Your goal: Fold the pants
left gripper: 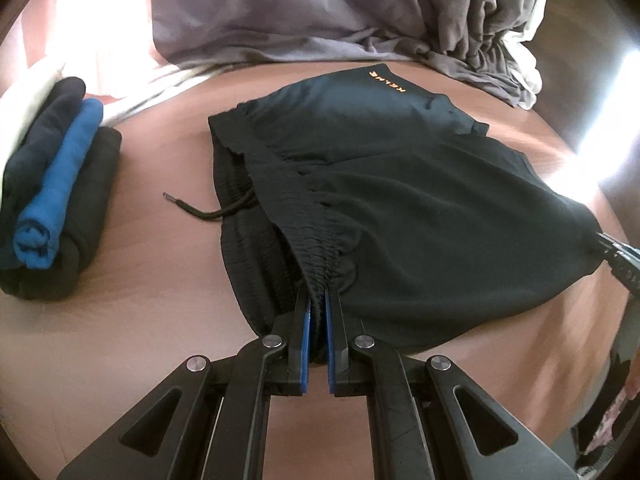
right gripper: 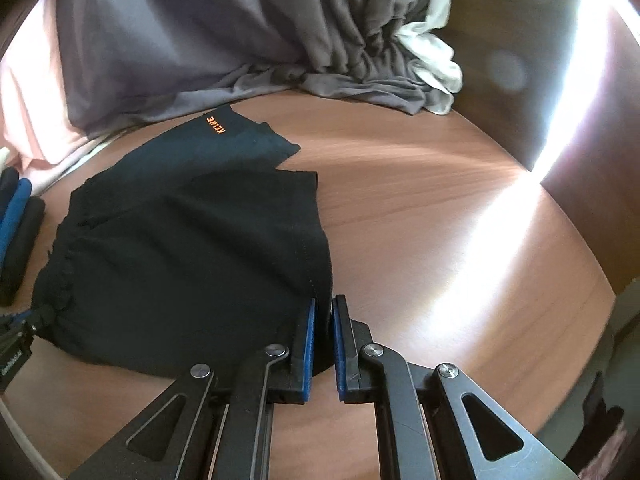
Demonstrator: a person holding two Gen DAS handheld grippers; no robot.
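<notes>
Black shorts [left gripper: 400,184] with an orange logo [left gripper: 387,81] lie on the brown table [left gripper: 152,240], half folded over themselves. My left gripper [left gripper: 318,300] is shut on the bunched elastic waistband [left gripper: 320,256] at the near edge. A drawstring [left gripper: 192,208] trails left on the table. My right gripper [right gripper: 323,308] is shut on the hem corner of the shorts [right gripper: 200,248] at their near right. The right gripper also shows at the right edge of the left wrist view [left gripper: 604,240], and the left gripper at the left edge of the right wrist view [right gripper: 24,320].
A stack of folded black and blue clothes [left gripper: 56,200] sits at the table's left. Crumpled grey cloth [left gripper: 320,20] and white cloth [right gripper: 432,60] are piled along the back. A bright strip of sunlight [right gripper: 480,248] crosses the right side of the table.
</notes>
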